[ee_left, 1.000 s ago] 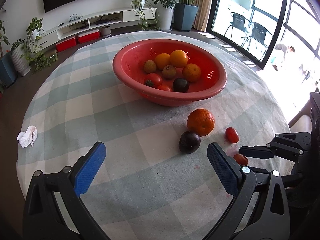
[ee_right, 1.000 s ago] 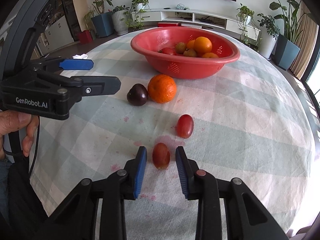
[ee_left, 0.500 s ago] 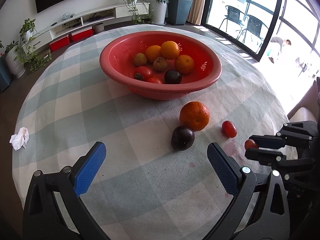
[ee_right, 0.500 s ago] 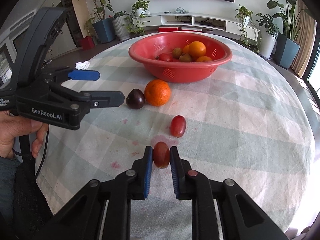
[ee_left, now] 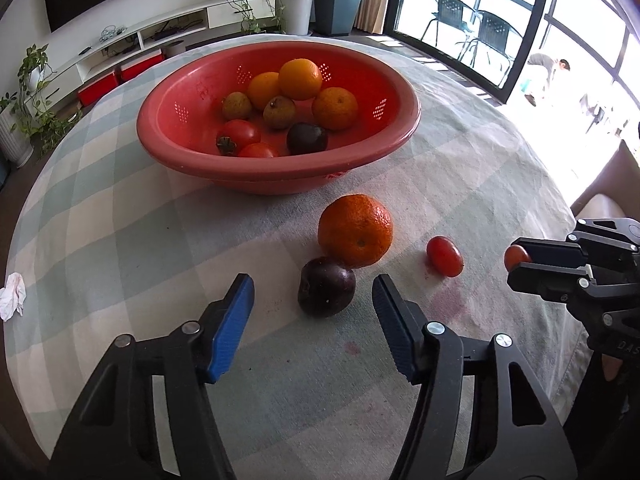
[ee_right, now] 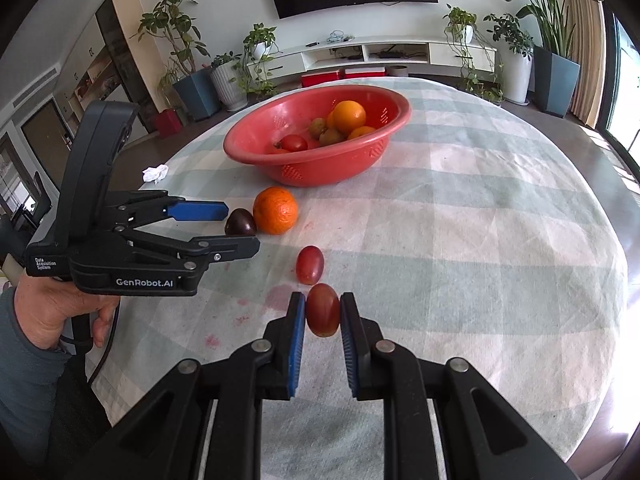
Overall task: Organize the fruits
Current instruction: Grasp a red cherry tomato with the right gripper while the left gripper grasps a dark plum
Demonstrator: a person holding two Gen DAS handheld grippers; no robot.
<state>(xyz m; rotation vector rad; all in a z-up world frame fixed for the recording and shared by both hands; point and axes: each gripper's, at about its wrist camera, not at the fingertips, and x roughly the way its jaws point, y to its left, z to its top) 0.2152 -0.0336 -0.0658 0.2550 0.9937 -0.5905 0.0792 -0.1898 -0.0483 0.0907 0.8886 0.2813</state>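
The round table (ee_left: 120,208) is covered with a pale green-and-white checked cloth (ee_right: 480,216) bearing reddish stains near its front edge. Directly on the cloth rest a red perforated bowl (ee_left: 200,168) holding fruit, an orange (ee_left: 355,230) just in front of the bowl, a dark purple fruit (ee_left: 326,292) touching the orange, and a small red tomato (ee_left: 444,256) lying apart to the orange's right. A crumpled white tissue (ee_left: 12,296) lies near the table's left edge, well apart from the fruit.
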